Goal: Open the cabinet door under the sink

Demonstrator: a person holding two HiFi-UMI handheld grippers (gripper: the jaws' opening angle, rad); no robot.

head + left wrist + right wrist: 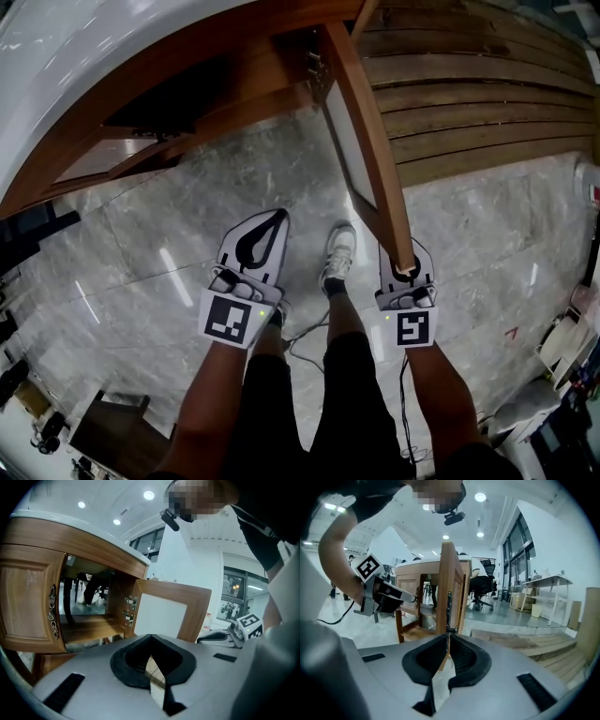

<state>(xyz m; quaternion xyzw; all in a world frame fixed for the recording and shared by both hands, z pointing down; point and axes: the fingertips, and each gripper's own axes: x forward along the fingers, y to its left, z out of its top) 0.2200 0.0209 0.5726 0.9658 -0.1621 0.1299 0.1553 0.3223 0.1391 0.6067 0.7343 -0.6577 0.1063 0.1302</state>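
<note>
One wooden door (370, 141), right hand-held gripper (449, 634) pinching metal handle (449, 607) — left hand-held gripper (150, 637) closed

Left gripper (151, 637) is sitting closed and empty, facing the wooden cabinet door (171, 613) hanging open, right gripper (206, 638) at its edge.

**Floor** (159, 253): grey veined stone tile, glossy, streaked with lamp reflections.

Standing or lying on it, placed from the sink cabinet (187, 103), which is wooden and raised on legs:
- To the cabinet's right: slatted wooden decking (469, 103), meeting the tile.
- In front of the cabinet: one white shoe (339, 251).
- Just behind the shoe: a thin cable (298, 349), looped.
- Well apart from the cabinet, at the head view's lower left: a dark wooden box (112, 427).
</note>
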